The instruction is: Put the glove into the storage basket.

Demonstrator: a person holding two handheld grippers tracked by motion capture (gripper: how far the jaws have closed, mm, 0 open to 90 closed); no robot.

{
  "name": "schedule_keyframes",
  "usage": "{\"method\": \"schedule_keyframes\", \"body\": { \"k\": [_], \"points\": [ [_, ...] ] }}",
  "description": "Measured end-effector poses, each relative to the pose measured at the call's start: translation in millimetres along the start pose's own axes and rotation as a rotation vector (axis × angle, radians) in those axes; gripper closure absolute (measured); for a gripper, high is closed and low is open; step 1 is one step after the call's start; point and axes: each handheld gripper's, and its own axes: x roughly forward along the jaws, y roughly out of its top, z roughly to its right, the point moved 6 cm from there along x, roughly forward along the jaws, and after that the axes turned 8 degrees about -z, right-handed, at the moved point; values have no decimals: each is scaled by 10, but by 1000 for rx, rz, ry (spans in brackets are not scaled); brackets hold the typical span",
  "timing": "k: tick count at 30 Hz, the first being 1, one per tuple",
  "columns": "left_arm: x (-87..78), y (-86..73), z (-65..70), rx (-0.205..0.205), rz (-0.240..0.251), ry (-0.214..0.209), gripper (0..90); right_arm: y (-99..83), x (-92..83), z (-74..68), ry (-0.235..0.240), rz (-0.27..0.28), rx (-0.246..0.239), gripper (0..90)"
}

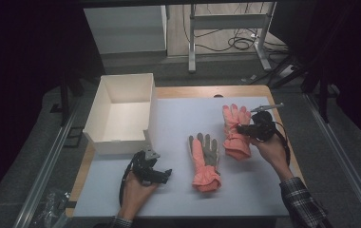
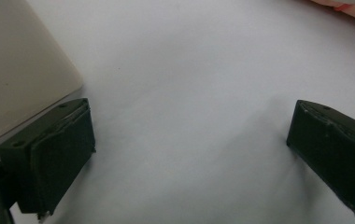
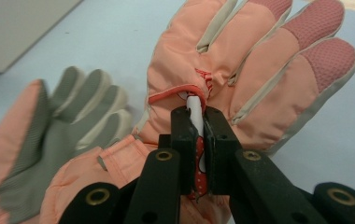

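Note:
Two salmon-pink winter gloves lie on the pale blue mat. The right glove (image 1: 235, 130) (image 3: 259, 70) lies back up with textured pink fingertips. My right gripper (image 1: 245, 129) (image 3: 198, 122) is shut on a red-and-white tag or strap (image 3: 196, 105) at the back of that glove, and the glove's cuff looks lifted a little. The left glove (image 1: 204, 159) (image 3: 49, 135) lies palm up, its palm grey, near the middle of the mat. My left gripper (image 1: 162, 175) (image 2: 189, 149) rests low over bare mat beside the box corner, open, with nothing between its jaws.
An open white cardboard box (image 1: 121, 111) (image 2: 12, 70) stands at the mat's back left. The wooden table edge (image 1: 207, 90) runs behind the mat. Table legs and cables lie on the floor beyond.

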Motion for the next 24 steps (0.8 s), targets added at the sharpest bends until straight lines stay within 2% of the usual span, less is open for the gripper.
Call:
{"method": "schedule_keyframes", "body": {
  "k": [7,15,24],
  "points": [
    [0,0,0,1,0,0,11,-53,-108,-219,57,0,-16,835],
    [2,2,0,-1,3,1,11,-129,-141,-472,106,-3,-31,836],
    [1,2,0,-1,3,1,11,-144,-140,-812,154,3,-16,835]
  ]
}}
